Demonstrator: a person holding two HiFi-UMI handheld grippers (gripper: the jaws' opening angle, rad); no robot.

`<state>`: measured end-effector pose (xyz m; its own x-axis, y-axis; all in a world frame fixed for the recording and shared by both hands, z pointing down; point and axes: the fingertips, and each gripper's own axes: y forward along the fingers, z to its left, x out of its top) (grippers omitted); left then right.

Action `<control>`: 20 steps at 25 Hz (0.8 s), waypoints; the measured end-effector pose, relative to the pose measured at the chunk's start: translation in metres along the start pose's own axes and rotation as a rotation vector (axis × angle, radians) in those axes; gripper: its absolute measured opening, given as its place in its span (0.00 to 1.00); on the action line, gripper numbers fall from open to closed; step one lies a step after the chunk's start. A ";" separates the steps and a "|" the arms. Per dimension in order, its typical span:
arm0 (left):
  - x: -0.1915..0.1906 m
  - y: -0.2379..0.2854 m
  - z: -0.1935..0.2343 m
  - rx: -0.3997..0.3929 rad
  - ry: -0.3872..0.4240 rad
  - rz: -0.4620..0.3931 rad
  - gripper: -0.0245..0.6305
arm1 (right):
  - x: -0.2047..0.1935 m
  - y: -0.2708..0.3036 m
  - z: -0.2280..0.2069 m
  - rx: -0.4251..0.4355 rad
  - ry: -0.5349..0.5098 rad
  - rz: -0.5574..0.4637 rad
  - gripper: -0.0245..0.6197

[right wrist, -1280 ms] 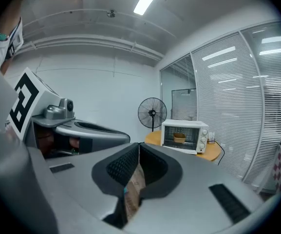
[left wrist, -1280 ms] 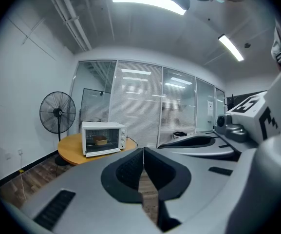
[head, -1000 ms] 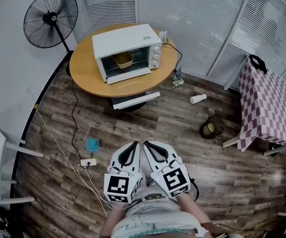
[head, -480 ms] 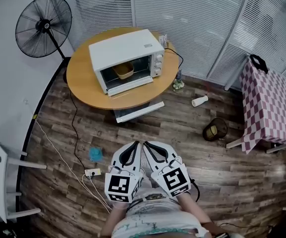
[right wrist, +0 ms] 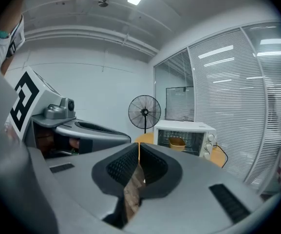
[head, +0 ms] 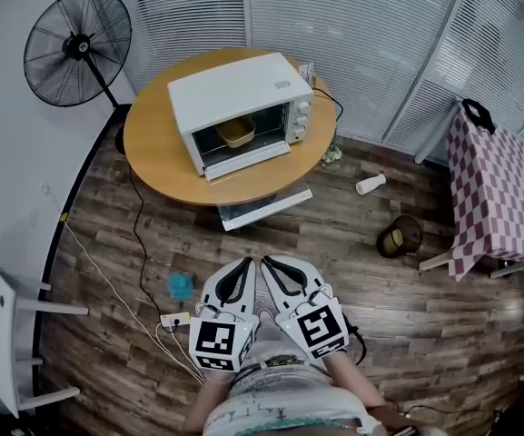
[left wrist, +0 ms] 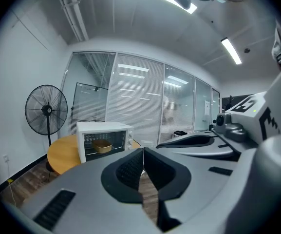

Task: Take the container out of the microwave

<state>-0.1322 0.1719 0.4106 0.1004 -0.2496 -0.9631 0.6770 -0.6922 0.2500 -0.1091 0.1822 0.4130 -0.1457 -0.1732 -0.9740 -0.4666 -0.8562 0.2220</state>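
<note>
Head view: the left gripper (head: 246, 264) and the right gripper (head: 267, 263) lie side by side low in the picture, over a wooden floor (head: 334, 243), and point to 12 o'clock. Each gripper view shows its own fingers pressed together at the tips with nothing between them. At 12 o'clock from the grippers, well apart from them, a white microwave (head: 239, 94) stands on a round wooden table (head: 162, 157) with its door (head: 248, 160) dropped open. The tan container (head: 236, 133) sits inside the microwave. A black fan (head: 73, 48) stands at 10 o'clock from the table. A white cup (head: 368, 184) lies on the floor at 2 o'clock from the grippers, with a dark basket (head: 400, 236) near 3 o'clock.
</note>
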 end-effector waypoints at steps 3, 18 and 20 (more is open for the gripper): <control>-0.001 0.000 0.005 -0.002 -0.008 0.003 0.06 | 0.000 0.004 0.002 -0.004 0.007 0.007 0.04; 0.008 0.010 0.016 0.003 -0.012 -0.022 0.06 | 0.008 0.023 -0.007 0.015 -0.016 0.006 0.04; 0.011 0.016 0.019 0.006 -0.008 -0.023 0.06 | 0.011 0.028 -0.012 0.018 -0.020 0.000 0.04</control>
<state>-0.1339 0.1453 0.4061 0.0793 -0.2392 -0.9677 0.6746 -0.7018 0.2288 -0.1128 0.1506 0.4084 -0.1629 -0.1634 -0.9730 -0.4822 -0.8472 0.2230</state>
